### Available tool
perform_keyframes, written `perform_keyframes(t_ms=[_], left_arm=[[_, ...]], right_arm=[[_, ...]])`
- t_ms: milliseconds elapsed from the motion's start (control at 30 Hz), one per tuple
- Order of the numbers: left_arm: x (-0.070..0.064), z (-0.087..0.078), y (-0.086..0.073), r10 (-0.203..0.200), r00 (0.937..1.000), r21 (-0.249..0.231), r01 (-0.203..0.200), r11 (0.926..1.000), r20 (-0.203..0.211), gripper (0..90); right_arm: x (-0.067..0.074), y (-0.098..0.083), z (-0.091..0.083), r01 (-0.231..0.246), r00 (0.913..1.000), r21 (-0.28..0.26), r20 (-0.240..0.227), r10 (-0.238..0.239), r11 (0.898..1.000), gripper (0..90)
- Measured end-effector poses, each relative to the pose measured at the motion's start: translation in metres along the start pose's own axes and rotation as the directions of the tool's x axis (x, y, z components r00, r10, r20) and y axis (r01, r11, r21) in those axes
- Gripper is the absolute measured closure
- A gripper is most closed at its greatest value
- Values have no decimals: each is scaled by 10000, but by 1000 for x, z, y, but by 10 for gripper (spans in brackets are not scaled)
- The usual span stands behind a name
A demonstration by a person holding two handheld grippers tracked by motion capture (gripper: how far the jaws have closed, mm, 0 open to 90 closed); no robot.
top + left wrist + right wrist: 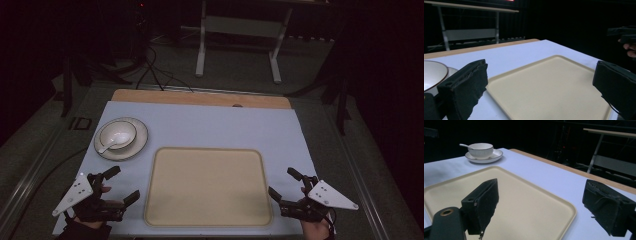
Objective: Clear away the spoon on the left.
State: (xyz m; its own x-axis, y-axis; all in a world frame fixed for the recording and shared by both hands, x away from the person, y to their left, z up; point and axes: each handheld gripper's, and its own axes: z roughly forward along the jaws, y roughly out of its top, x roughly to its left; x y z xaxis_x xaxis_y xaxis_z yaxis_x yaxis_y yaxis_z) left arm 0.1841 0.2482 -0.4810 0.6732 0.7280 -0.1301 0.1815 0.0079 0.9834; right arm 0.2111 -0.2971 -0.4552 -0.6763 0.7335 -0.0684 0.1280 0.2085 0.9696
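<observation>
Big beige tray (207, 186) sits empty mid-table, both claws parked at its near corners. Plate (136, 146), bowl (118, 133) and spoon (108, 145) are far-left, so the left gripper (117, 186) is nearer. It's spread wide, holding nothing; right gripper (284, 184) too.

Left gripper view: plate (436, 72) cut by left picture edge, bowl and spoon out of frame; tray (549, 87) near corner cut by bottom edge, part behind jaws. High view: spoon (111, 144) bowl end too small to resolve; both forearms cut by bottom edge; surroundings beyond tabletop (200, 125) too dark to read.
</observation>
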Motion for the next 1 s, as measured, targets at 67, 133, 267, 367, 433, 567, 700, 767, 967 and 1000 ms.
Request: perform_keyframes(t_ms=[67,133,267,367,433,567,700,767,967,1000], left_arm=[[-1,1,0,-53,9999,186,50,9998,118,3],[-1,2,1,-306,9990,298,297,9991,319,3],[0,4,3,-563,9976,272,553,9981,395,3],[-1,4,4,-489,9984,355,479,9982,279,3],[-2,6,6,-827,9948,918,771,9928,588,3],[-6,8,6,-466,9963,1270,372,9912,721,3],[-12,14,6,-5,9935,1970,-221,9802,1141,3],[-13,16,5,54,9925,2170,-320,9756,1217,3],[-23,27,7,136,9888,2914,-570,9549,1490,10],[-25,28,9,299,9875,2939,-750,9529,1550,10]], right_arm=[[0,-1,0,32,10000,67,-17,-32,10000,136],[2,-1,2,262,9997,291,1,-262,9992,140],[2,-3,5,452,9989,592,-149,-444,9972,140],[2,-4,3,338,9993,538,-171,-329,9980,140],[1,-5,-1,114,9995,508,-294,-99,9986,133],[7,-4,0,306,9977,588,-616,-270,9978,133],[13,-2,1,592,9946,635,-886,-535,9962,133],[14,-1,1,625,9940,604,-931,-567,9962,132],[14,1,-1,432,9921,295,-1188,-394,9986,130],[15,1,-2,485,9913,267,-1239,-448,9985,130]])
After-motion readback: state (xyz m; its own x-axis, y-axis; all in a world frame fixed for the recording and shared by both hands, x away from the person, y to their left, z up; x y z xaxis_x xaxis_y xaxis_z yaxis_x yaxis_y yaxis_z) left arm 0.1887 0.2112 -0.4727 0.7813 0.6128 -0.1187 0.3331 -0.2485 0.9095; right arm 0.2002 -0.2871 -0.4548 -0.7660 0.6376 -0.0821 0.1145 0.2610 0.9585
